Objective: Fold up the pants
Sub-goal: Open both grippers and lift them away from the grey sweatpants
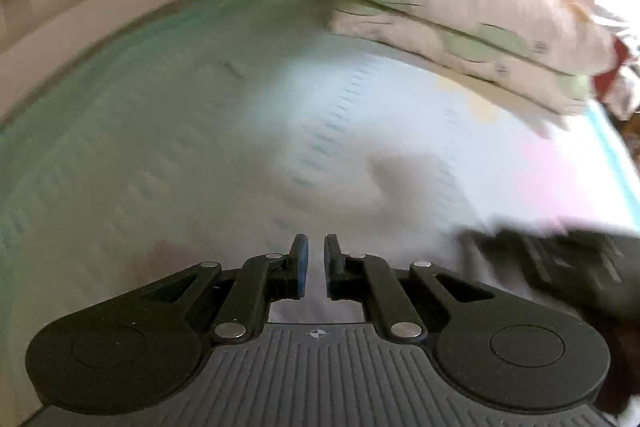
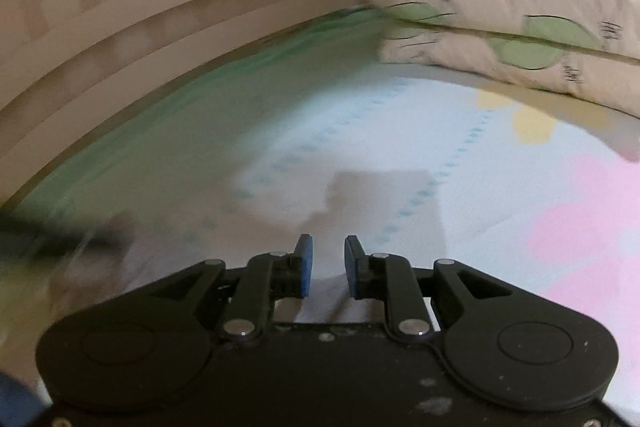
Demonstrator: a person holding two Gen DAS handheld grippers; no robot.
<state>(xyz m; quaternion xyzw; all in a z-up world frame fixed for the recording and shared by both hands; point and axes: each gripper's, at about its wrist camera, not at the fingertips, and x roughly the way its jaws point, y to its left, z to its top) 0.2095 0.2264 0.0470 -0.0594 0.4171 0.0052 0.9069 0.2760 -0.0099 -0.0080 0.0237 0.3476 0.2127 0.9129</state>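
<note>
— How did the left gripper sit?
— Low, level, its 2 blue-padded fingers nearly together, a narrow gap, gripping nothing.
— And the right gripper?
— Same pose, fingers parted wider, also gripping nothing.

The left gripper is matte black, with 2 slim fingers faced in blue pads and carried on linkage bars pinned by round silver rivets. Behind them sit 2 broad rounded lobes, each with a shallow circular disc moulded into it, flanking a grey ribbed plate that bears a small white crosshair mark near its front edge. The right gripper has the same black build, blue pads, silver rivets and 2 disc-marked lobes, but its centre plate is plain black, speckled with pale dust and scuffs, with small screws near the bottom edge.
</note>
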